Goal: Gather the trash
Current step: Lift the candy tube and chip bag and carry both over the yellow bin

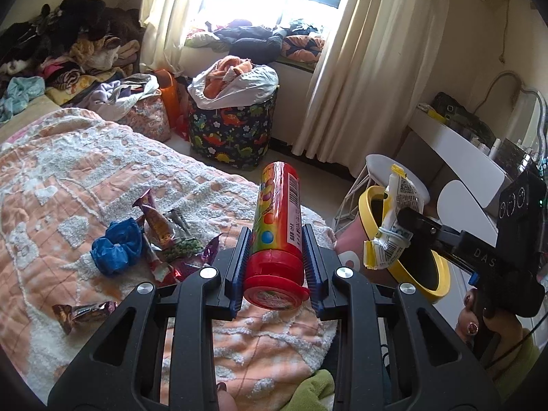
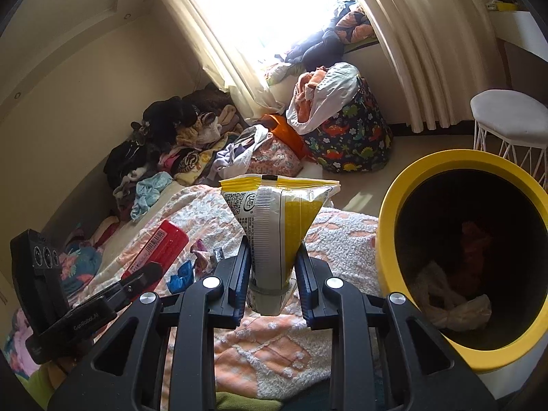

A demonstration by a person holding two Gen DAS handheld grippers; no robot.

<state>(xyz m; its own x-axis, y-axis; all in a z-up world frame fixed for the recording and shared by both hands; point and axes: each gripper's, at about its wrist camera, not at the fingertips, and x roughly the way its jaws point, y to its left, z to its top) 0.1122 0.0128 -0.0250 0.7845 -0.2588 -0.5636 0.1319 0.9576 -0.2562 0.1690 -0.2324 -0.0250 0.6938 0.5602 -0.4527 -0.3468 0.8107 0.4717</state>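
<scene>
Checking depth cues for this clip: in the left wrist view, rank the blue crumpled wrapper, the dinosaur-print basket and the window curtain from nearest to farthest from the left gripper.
From the left gripper, which is shut on the red candy tube:
1. Blue crumpled wrapper, on the bedspread just to its left.
2. Dinosaur-print basket, on the floor beyond the bed.
3. Window curtain, behind the basket, upper right.

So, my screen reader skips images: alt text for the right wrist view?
The right tool grips a yellow-and-white pouch over a blanket, beside a yellow bin that holds crumpled trash. At left, the left tool holds a red tube.
</scene>
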